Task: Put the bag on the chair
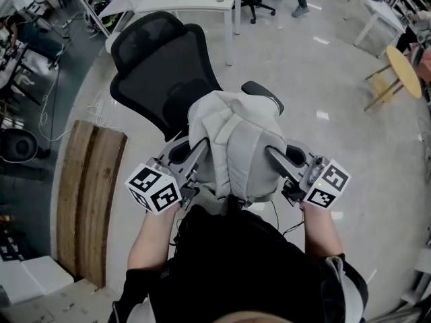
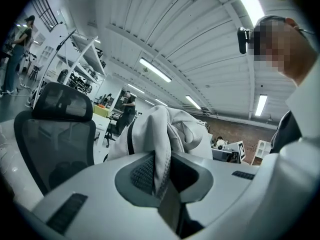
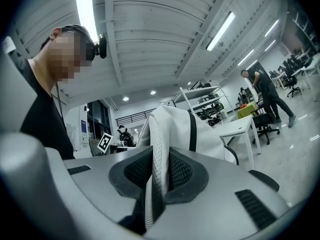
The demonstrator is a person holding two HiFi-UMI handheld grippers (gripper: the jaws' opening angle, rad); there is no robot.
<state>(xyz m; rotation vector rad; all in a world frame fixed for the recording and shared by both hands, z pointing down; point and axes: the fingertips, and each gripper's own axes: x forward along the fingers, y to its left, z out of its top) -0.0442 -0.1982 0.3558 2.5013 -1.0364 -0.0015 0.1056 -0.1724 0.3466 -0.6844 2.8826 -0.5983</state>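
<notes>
1. The black mesh chair (image 1: 161, 66) takes the upper left-centre of the head view.
2. The grey bag (image 1: 232, 147) is at frame centre, in front of the chair's backrest. We cannot tell whether it touches the seat.
3. Our left hand-held gripper (image 2: 159, 176) is clamped on the bag's left side.
4. Our right hand-held gripper (image 3: 156, 176) pinches the bag's right side.

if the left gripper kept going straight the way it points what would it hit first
The white backpack, whose strap the left gripper is shut on, lies straight ahead; beyond it probably the black office chair, depth unclear.
</notes>
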